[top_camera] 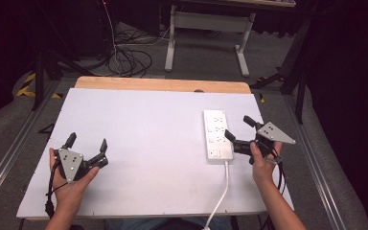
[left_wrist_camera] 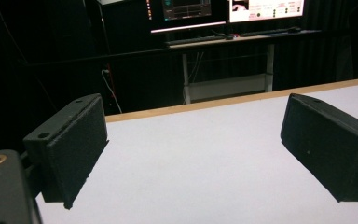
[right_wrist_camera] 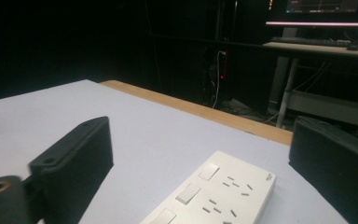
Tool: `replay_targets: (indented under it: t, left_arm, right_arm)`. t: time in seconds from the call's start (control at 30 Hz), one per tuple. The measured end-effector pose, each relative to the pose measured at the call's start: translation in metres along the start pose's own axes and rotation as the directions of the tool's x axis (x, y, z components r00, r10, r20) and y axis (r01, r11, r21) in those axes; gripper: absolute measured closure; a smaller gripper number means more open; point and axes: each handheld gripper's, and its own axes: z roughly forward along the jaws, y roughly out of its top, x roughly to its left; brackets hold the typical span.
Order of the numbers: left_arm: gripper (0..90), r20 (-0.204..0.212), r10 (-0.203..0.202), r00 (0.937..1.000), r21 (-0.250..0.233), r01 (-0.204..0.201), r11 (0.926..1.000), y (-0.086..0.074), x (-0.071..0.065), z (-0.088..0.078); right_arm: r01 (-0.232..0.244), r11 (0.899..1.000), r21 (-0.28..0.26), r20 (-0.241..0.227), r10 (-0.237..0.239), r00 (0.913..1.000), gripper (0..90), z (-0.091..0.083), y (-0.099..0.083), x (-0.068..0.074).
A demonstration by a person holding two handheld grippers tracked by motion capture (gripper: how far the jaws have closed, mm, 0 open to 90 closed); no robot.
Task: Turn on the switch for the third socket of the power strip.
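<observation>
Two hand-held black grippers, left point(top_camera: 87, 142) and right point(top_camera: 239, 128), have jaws spread wide and empty; a white rectangular plastic power strip point(top_camera: 217, 135) lies on the white-topped desk point(top_camera: 148, 143) just beside the right one.

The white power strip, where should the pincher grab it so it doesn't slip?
Probably across the long sides of the power strip, near its middle, coming down from above. It lies flat on the table, so only its narrow width would likely fit between the jaws. The open right gripper is already beside it. Avoid the cable end.
</observation>
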Motion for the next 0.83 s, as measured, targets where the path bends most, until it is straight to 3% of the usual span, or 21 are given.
replay_targets:
  t: [0.43, 0.83]
  left_arm:
    - [7.8, -0.001, -0.005, 1.0000, 0.000, 0.005, 1.0000, 0.0001, 0.0007, 0.0000]
    - [7.8, -0.003, -0.006, 1.0000, -0.001, 0.006, 1.0000, 0.0002, 0.0010, 0.0003]
  right_arm:
    - [0.021, 0.999, -0.031, 0.028, -0.020, 0.9994, 5.5, -0.0007, -0.0019, -0.0010]
    - [0.010, 0.999, -0.042, 0.025, -0.009, 0.9996, 5.5, -0.0014, -0.0027, -0.0023]
